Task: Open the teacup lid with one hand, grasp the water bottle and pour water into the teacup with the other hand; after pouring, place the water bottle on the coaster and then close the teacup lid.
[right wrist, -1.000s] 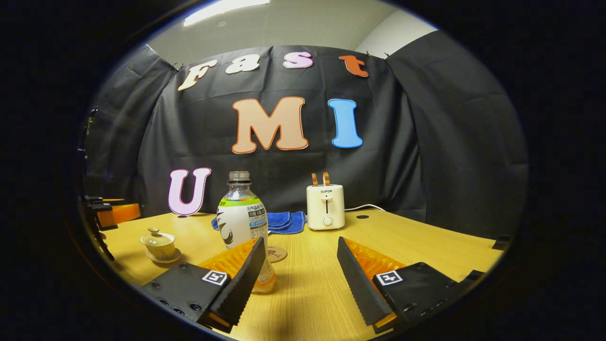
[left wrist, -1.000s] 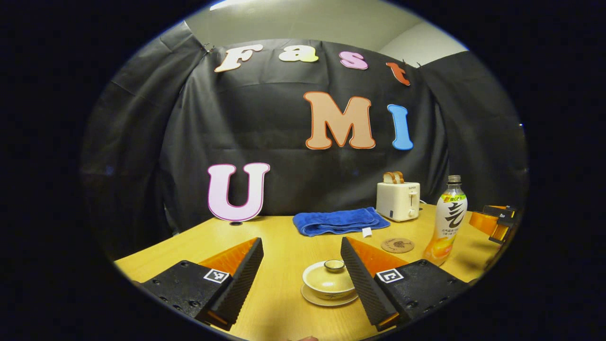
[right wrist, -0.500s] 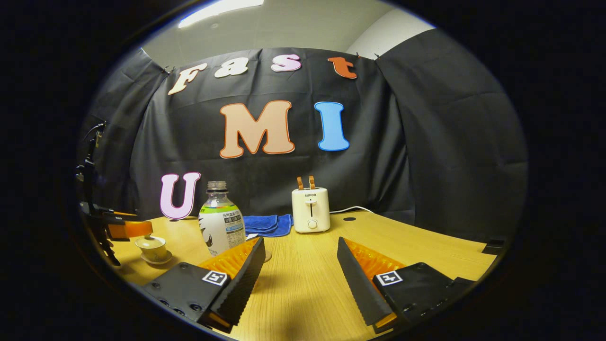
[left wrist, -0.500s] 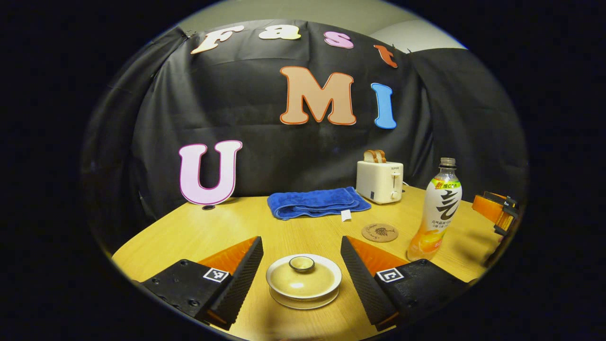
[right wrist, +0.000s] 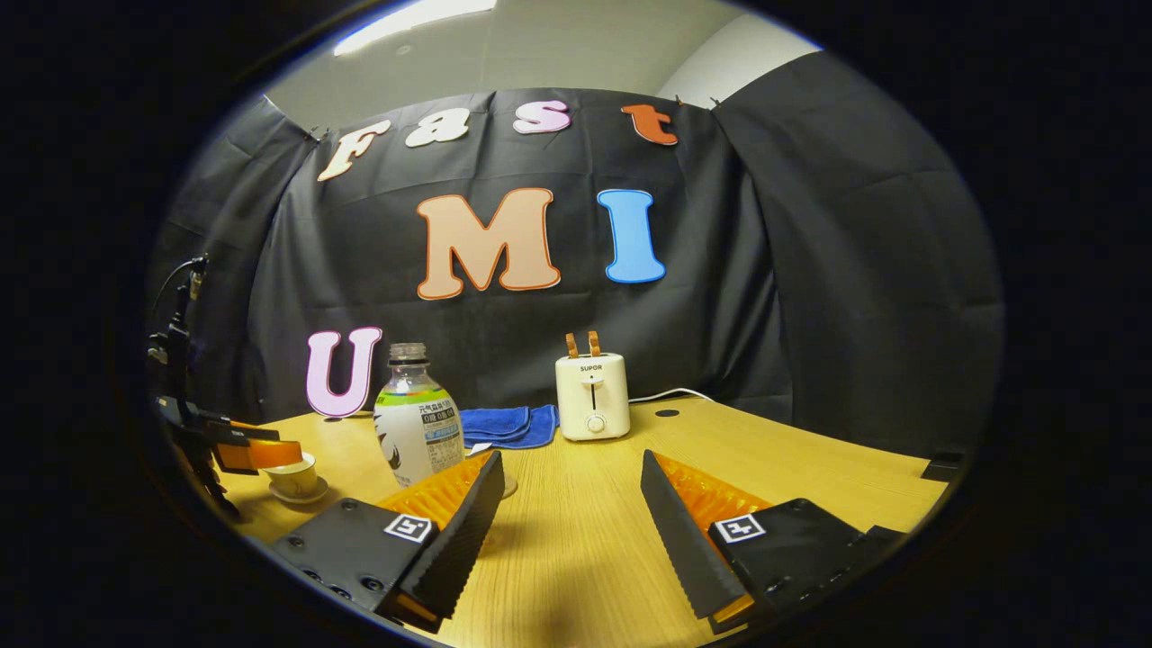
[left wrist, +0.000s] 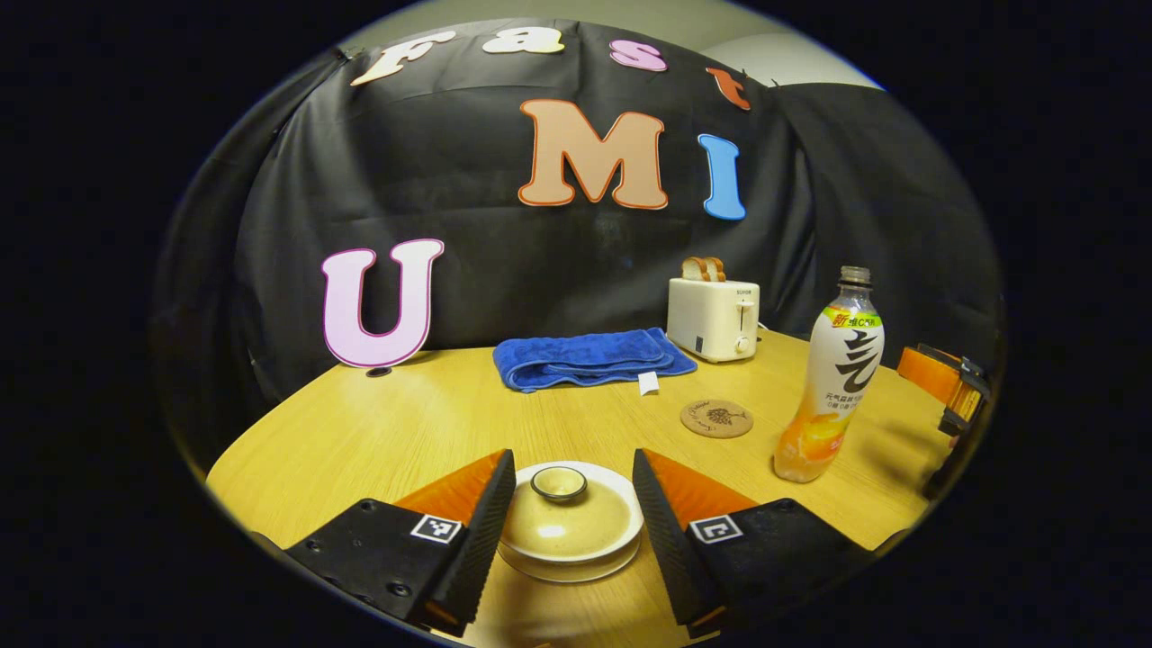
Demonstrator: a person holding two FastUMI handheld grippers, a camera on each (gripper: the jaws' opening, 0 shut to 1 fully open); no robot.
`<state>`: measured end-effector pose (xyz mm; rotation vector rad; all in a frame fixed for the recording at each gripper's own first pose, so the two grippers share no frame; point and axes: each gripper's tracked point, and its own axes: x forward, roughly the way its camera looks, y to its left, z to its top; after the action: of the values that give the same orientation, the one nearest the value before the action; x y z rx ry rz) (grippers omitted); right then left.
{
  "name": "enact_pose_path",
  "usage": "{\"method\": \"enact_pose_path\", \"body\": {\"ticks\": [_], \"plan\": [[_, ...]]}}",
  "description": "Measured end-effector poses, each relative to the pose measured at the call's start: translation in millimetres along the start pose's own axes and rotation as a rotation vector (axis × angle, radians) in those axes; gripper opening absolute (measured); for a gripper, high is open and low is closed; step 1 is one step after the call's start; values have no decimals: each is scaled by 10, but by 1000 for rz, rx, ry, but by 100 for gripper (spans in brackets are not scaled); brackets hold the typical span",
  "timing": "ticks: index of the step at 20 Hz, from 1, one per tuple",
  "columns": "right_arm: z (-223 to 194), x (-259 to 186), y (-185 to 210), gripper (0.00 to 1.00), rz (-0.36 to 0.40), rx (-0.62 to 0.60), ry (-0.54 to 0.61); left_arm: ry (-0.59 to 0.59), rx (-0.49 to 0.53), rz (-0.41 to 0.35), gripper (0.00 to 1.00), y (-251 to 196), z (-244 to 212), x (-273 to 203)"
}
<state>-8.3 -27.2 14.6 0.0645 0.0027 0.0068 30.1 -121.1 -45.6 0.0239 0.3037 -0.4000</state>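
left gripper view:
lid (left wrist: 567, 517): on teacup, on table (left wrist: 378, 432) btw fingers; ceramic, likely slick + fragile, best grab = knob (left wrist: 558, 483).
left gripper (left wrist: 572, 522): open, straddling lid, contact unclear.
right gripper view:
bottle (right wrist: 416, 436): upright, left of jaws; probably light, squashy, take mid-body.
right gripper (right wrist: 569, 531): open wide, empty.

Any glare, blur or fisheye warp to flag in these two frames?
Left gripper view: sharp; soft highlight on the teacup lid, table edge bows from fisheye, water bottle leans outward and throws a shadow to its right. Right gripper view: ceiling light blown out at top, toaster crisp, dim toward the rim.
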Motion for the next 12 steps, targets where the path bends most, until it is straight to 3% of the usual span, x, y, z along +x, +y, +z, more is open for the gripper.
{"method": "enact_pose_path", "body": {"ticks": [4,9,10,12], "plan": [[-15,48,26,96,12,-9,3,12,26,24,58,59,-36,10],[-20,73,17,96,9,-7,2,14,79,15,48,37,-16,22],[-11,68,18,96,9,-6,2,13,92,25,36,63,-10,30],[-8,70,34,96,10,-6,0,10,95,23,28,68,-7,32]]}}
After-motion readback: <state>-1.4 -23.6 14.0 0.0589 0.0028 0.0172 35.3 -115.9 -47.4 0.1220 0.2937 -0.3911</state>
